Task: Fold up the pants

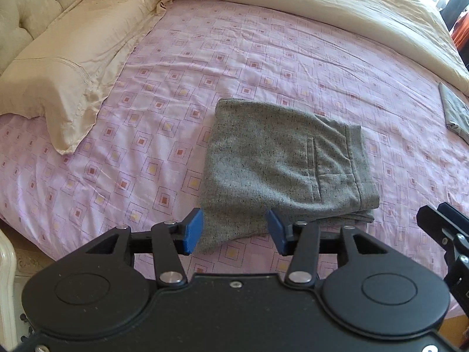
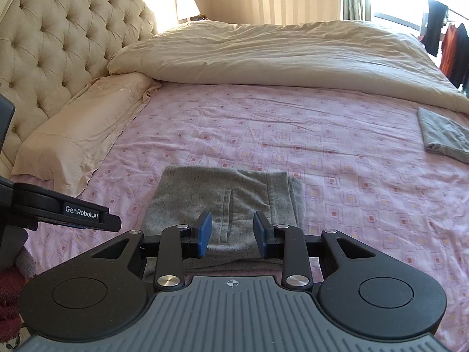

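While we counted, one folded pair of grey pants (image 1: 281,158) lay on the pink sheet (image 1: 146,135), one pillow (image 1: 73,67) left of it. Our left gripper (image 1: 234,228) and right gripper (image 2: 231,231) hovered above the pants, tilted downward, fingers apart, holding nothing.

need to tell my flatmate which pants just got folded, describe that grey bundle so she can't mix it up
Start at the pink patterned sheet on the bed. The folded pants lie near its front edge, right of the cream pillow. They are speckled wool-like grey with a pocket seam on top, unlike the smooth grey folded cloth by the duvet.
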Demonstrator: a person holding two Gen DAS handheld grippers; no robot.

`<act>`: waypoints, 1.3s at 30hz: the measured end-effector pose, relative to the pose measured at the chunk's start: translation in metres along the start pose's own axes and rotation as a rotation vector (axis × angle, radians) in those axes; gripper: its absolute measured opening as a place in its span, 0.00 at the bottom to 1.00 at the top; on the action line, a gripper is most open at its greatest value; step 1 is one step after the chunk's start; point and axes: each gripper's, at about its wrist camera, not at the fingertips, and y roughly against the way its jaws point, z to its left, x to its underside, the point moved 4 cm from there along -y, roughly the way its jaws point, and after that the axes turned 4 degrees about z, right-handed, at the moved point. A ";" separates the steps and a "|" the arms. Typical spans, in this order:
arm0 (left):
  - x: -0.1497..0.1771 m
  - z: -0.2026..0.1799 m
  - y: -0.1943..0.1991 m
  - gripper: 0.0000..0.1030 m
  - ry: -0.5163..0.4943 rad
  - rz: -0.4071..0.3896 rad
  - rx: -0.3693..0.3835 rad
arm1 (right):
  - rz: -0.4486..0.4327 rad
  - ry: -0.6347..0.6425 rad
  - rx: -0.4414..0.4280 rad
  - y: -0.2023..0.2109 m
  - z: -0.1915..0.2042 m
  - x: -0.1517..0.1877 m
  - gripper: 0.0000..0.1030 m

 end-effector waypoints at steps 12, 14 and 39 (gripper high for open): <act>0.003 -0.010 -0.004 0.54 -0.050 0.021 0.002 | 0.022 -0.033 -0.008 -0.006 -0.005 0.002 0.30; 0.003 -0.010 -0.004 0.54 -0.054 0.023 0.002 | 0.026 -0.040 -0.009 -0.007 -0.004 0.003 0.30; 0.001 -0.009 -0.007 0.54 -0.060 0.032 -0.002 | 0.035 -0.056 -0.011 -0.011 -0.002 0.003 0.30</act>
